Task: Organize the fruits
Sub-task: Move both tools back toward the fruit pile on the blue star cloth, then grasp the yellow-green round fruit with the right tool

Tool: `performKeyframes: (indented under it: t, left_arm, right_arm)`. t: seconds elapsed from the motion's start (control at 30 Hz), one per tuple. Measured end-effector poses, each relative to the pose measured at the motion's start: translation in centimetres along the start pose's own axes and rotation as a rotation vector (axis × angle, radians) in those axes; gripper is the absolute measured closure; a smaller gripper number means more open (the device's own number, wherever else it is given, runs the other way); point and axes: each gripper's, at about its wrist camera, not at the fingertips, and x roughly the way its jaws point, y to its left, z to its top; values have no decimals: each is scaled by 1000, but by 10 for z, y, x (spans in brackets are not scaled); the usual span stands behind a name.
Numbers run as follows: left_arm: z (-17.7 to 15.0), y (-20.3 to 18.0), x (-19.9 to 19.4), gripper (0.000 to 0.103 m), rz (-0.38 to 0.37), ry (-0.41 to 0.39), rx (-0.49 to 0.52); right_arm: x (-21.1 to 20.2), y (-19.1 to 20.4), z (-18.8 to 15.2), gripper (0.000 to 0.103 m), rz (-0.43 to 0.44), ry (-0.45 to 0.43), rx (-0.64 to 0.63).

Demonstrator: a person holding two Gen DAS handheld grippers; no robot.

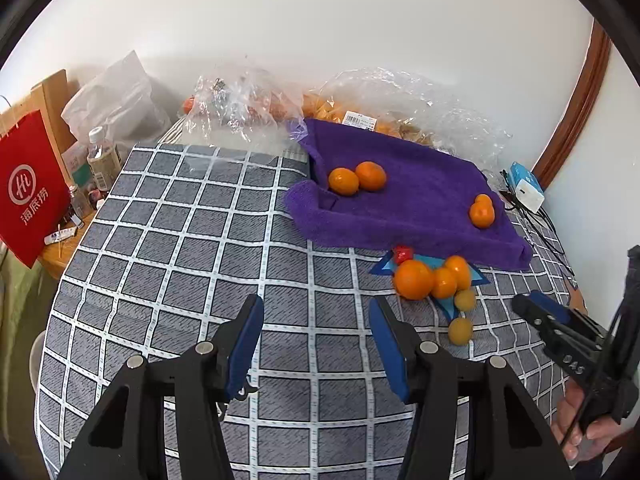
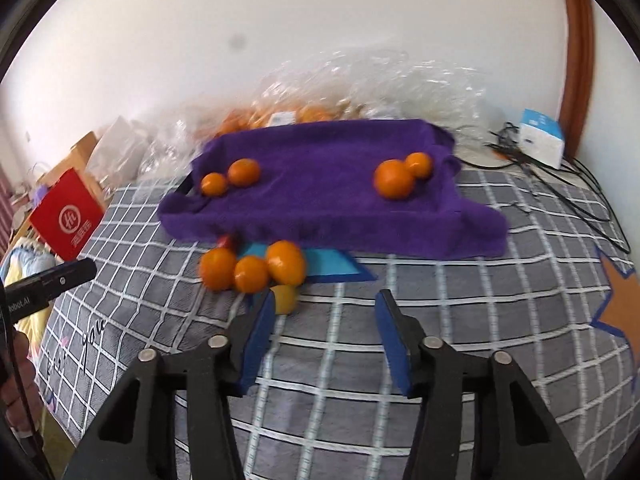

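Left wrist view: the left gripper [image 1: 316, 344] hangs over the checked cloth [image 1: 180, 240], jaws parted with nothing between them. A purple-towelled tray [image 1: 404, 216] lies ahead, holding a pair of oranges [image 1: 357, 179] at its near-left corner and a second pair [image 1: 481, 211] at its right side. Outside the tray, just beside its front edge, sit three loose oranges [image 1: 433, 277] touching one another, with two paler yellow fruits [image 1: 462, 316] nearer the camera. The right gripper [image 1: 538, 312] enters from the right edge; its opening cannot be judged from this angle. Right wrist view: the right gripper [image 2: 324, 336] shows jaws apart and empty, with one yellow fruit [image 2: 285, 298] just beyond the left fingertip, not between the pads. The three loose oranges [image 2: 252, 270] lie just past it. Assessment: four fruits placed, five visible still outside; the task appears roughly half complete, with neither tool carrying anything.
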Motion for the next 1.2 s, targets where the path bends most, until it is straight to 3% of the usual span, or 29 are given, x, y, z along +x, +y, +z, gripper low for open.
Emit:
performKeyframes:
  t: [0.17,0.37,0.5,0.7,0.9,1.2]
  left_arm:
    - [-4,10,6,50,20,3,12]
    - [-11,27,18,51,4,33,-21]
    - [-14,31,26,51,-5,49,-22]
    - [-16,31,37,51,-17,63,-16]
    - [-23,25,48,50,-17,75,5]
    - [-32,16,53,51,23,93,42]
  right_arm:
    - [26,17,-1,68,39,53,-16]
    - [51,23,0,69,34,98,0]
    - [61,21,2,78,34,111,4]
    - [49,16,1,78,6,80,-14]
    - [32,-12,-4,78,-98,52,-6]
    - [42,-24,-14,78,-73,74,34]
